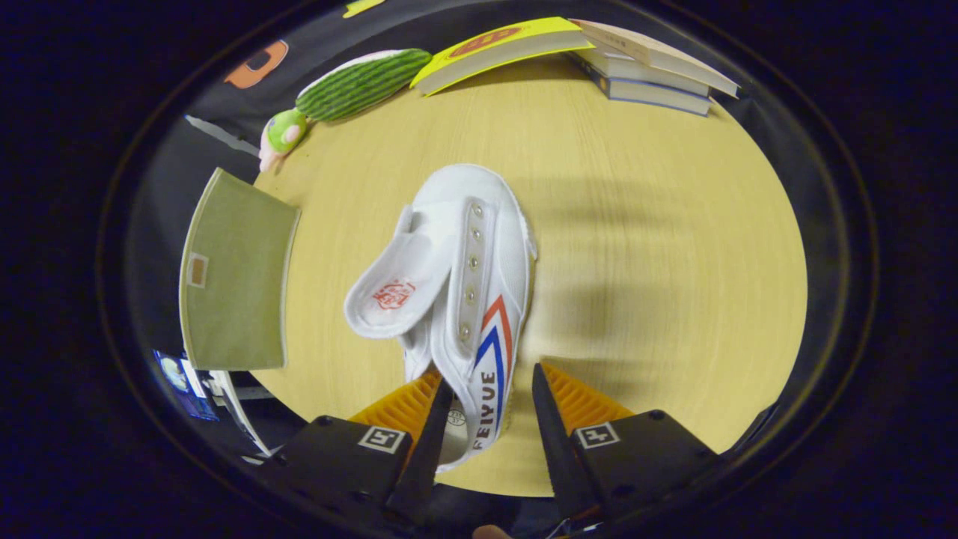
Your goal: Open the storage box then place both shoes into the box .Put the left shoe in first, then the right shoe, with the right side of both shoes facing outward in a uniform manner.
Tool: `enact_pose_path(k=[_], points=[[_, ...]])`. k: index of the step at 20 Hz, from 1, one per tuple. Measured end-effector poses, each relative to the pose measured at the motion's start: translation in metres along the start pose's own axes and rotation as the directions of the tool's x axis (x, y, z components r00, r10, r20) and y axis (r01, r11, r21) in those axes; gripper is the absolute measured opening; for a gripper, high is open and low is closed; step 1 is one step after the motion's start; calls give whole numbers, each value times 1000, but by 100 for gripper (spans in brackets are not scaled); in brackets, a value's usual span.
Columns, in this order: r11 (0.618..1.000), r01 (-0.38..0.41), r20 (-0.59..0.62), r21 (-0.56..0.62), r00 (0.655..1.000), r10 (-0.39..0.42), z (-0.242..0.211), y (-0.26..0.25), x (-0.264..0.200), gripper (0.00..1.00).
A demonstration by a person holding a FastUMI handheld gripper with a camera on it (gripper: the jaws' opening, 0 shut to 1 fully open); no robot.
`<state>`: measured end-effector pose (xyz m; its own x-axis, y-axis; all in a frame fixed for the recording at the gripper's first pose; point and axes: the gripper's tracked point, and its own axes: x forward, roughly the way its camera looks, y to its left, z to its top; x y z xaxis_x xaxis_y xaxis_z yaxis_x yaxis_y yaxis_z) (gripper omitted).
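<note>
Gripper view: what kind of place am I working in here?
Likely a staged tabletop booth, not a lived-in room: a light wooden table holds a white canvas shoe, stacked books and a green plush toy. The open gripper straddles the shoe's heel.

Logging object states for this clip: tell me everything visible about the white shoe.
The white shoe is a canvas-look sneaker with a red and blue chevron on its side, metal eyelets, no laces, and its tongue flopped out with a red stamp on it. It lies on the wooden table, toe pointing away, heel between the fingers of the gripper. The fingers are spread; the left one touches or nearly touches the collar, the right stands apart.
</note>
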<state>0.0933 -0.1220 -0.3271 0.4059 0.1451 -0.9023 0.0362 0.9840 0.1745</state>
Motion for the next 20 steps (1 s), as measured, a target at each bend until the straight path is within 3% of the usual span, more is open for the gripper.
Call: enact_pose_path(k=[2,3,7,12,16,20], points=[[1000,16,-9,25,1000,-16,-3,-2,3,55],[999,17,-8,39,1000,-17,-4,-1,6,41],[996,1,2,94,1000,-1,-4,4,0,8],[983,-70,31,172,997,66,-6,26,-17,6],[982,-110,75,152,992,99,-2,59,-41,6],[948,-236,92,216,971,221,-5,114,-65,6]])
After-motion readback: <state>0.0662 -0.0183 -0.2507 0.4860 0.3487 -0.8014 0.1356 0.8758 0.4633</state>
